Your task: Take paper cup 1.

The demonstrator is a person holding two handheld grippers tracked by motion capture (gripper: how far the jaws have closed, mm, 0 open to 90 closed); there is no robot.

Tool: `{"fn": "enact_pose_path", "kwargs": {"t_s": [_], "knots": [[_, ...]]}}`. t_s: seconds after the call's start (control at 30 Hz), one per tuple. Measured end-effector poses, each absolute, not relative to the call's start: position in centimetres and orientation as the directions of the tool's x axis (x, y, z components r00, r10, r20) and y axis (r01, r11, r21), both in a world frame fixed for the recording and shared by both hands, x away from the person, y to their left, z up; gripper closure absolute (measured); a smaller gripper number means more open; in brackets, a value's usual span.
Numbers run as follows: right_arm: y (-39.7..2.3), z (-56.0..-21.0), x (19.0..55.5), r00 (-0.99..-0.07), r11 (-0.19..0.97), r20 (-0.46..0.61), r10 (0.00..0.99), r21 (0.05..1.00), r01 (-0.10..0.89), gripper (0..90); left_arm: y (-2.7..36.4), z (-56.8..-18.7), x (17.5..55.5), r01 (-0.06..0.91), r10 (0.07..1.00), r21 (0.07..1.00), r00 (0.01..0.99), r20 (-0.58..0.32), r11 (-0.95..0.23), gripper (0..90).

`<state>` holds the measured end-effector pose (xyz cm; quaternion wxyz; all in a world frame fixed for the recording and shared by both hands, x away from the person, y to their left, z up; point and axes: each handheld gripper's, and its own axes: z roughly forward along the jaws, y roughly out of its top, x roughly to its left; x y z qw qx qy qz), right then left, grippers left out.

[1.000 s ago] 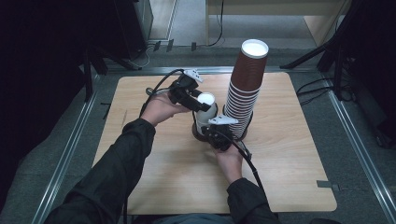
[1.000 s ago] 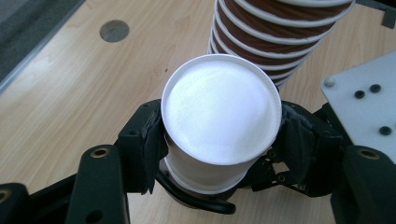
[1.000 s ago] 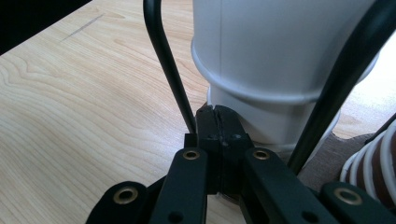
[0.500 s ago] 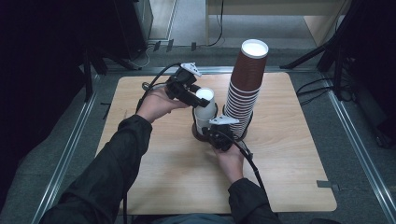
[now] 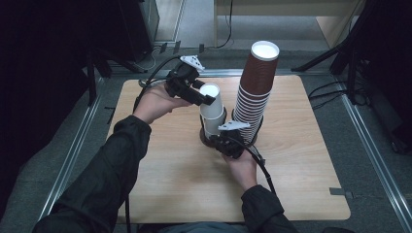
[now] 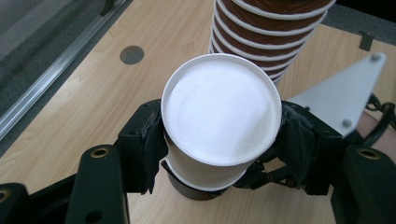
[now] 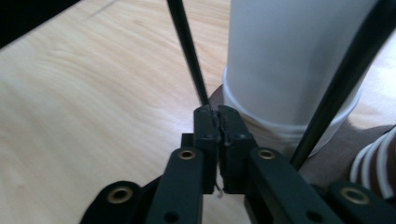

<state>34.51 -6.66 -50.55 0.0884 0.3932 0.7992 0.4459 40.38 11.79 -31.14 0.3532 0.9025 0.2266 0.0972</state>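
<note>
Nearest to the person, the right gripper (image 5: 219,140) lay low on the wooden bench (image 5: 160,179). Its jaws were almost together at the foot of the small cup pile. They had just been opening a little, and the right gripper view showed nothing clearly between the black pads, only a thin pale thread. Just beyond them stood a dark brown cup (image 6: 191,191), mouth down on the bench, with a lower white cup (image 7: 280,133) nested over it. Over that one, the white cup (image 5: 212,104) was raised and a little tilted. It was upside down, with its flat round base facing up, and the left gripper (image 5: 206,97) held it at the sides with jaws closed on its wall. The cup looked like smooth matte paper, thin-walled and tapered, with a rolled rim. The pads on it looked soft and wrinkled. I judged that the main risk was the lower white cup sticking inside the lifted one, since tapered paper cups wedge easily. With the right jaws loosening, the pile under it could rise with the lift or fall over. Too hard a squeeze could also dent the thin wall. Farther back, just beside the pile, stood the tall stack of brown cups (image 5: 255,92), ribbed by many pale rims and leaning slightly. A sideways swing of the lifted cup or of the left hand could knock it down. The bench surface was pale wood grain, smooth, and gave the cups little grip.
</note>
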Motion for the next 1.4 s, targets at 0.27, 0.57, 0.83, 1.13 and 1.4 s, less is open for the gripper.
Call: {"fn": "enact_pose_path", "kwargs": {"t_s": [0.27, 0.57, 0.83, 1.13, 1.4], "knots": [[-7.9, -49.5, 33.3, -0.734, 0.369, 0.184, 0.654, 0.769, 0.522, 81.7, 13.1, -31.0, 38.8, 0.344, 0.473, 0.694, 0.881, -0.005, -0.632, 36.0], [-10.4, -47.8, 32.2, -0.846, 0.459, 0.167, 0.506, 0.778, 0.428, 70.5, 14.0, -32.8, 36.9, 0.35, 0.465, 0.692, 0.885, -0.023, -0.631, 35.9], [-11.2, -47.7, 31.1, -0.89, 0.508, 0.151, 0.43, 0.775, 0.377, 62.4, 14.1, -34.2, 35.5, 0.353, 0.444, 0.686, 0.895, -0.048, -0.637, 35.9], [-12.2, -47.2, 31.1, -0.911, 0.496, 0.18, 0.372, 0.79, 0.359, 58.5, 14.3, -35.8, 33.9, 0.34, 0.42, 0.687, 0.906, -0.054, -0.642, 35.9], [-12.7, -47.2, 31.6, -0.916, 0.495, 0.216, 0.337, 0.788, 0.367, 44.2, 14.0, -38.3, 33.1, 0.34, 0.393, 0.679, 0.916, -0.083, -0.65, 35.8]]}}
